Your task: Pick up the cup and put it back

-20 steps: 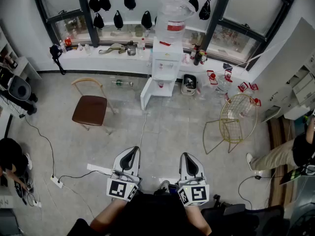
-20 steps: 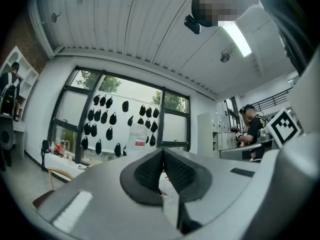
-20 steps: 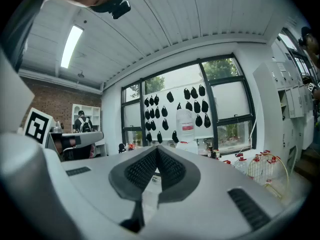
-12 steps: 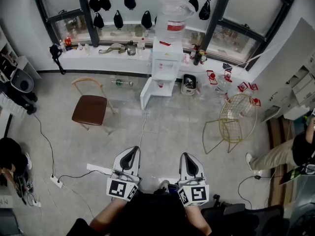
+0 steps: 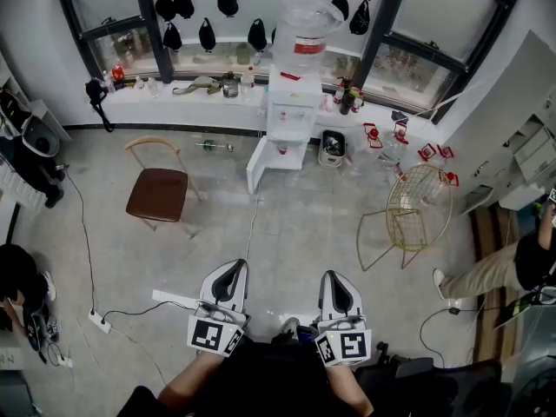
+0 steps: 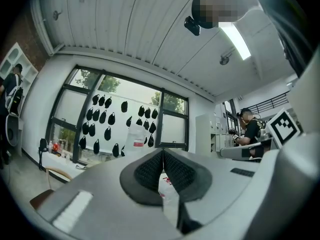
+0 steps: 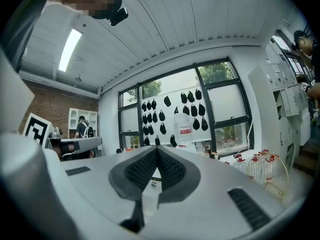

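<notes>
Both tools have jaws together, nothing between: left tool (image 5: 231,268), right tool (image 5: 334,276), level, near the body. Cup not identifiable; maybe in the sill (image 5: 165,99) clutter, well apart. Risks: cable (image 5: 89,268) or chair (image 5: 159,194) snags the walk over; jaws not parted in time would knock the cup. Dispenser (image 5: 291,104) bottle (image 5: 306,24): fill unreadable. Bin (image 5: 333,148) beside it: contents unclear.

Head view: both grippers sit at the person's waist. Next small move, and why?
Probably step forward toward the white water dispenser by the window. The left gripper and right gripper are empty, jaws together, held level over the grey tiled floor, and no cup can be made out within reach, so closing the distance likely comes first.
</notes>
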A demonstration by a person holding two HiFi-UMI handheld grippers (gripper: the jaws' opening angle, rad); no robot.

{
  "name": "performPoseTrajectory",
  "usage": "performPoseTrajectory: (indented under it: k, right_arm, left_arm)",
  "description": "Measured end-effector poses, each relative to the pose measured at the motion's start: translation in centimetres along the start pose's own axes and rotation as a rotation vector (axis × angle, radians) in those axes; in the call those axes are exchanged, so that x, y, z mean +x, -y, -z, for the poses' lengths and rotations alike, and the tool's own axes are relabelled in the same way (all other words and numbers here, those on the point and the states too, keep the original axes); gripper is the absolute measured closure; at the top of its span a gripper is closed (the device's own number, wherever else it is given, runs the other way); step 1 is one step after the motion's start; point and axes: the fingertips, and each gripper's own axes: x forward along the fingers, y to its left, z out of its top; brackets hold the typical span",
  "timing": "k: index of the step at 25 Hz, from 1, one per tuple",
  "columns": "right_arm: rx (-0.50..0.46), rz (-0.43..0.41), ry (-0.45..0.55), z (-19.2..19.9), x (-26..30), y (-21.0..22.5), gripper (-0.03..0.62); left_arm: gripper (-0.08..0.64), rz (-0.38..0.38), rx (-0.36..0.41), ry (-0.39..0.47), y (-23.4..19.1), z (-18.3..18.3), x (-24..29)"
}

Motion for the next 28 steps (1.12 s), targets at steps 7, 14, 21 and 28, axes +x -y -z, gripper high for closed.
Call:
performPoseTrajectory:
  k: [7,14,21,28]
  right_arm:
    - [-0.017,0.018,-0.024,0.3,0.4,-0.5,0.599]
    - [-0.034,0.044,-0.046,0.8,1.4,-1.9,0.600]
    - [-0.071,0.056,-0.052,1.8,4.1,-2.4,0.599]
    - [-0.067,0.005,-0.065,3.5,10.9,2.4,0.600]
  left_arm:
    - [0.357,-0.022,-0.020,-0.007,-1.6,0.5,0.1]
    - [0.351,0.019,-0.016,-0.046,-3.1,1.5,0.4]
    - [0.351,0.068,-0.016,-0.070,-4.4,4.1,2.4]
    - [0.337,0.055,-0.011,-0.131,-4.6,8.1,9.0]
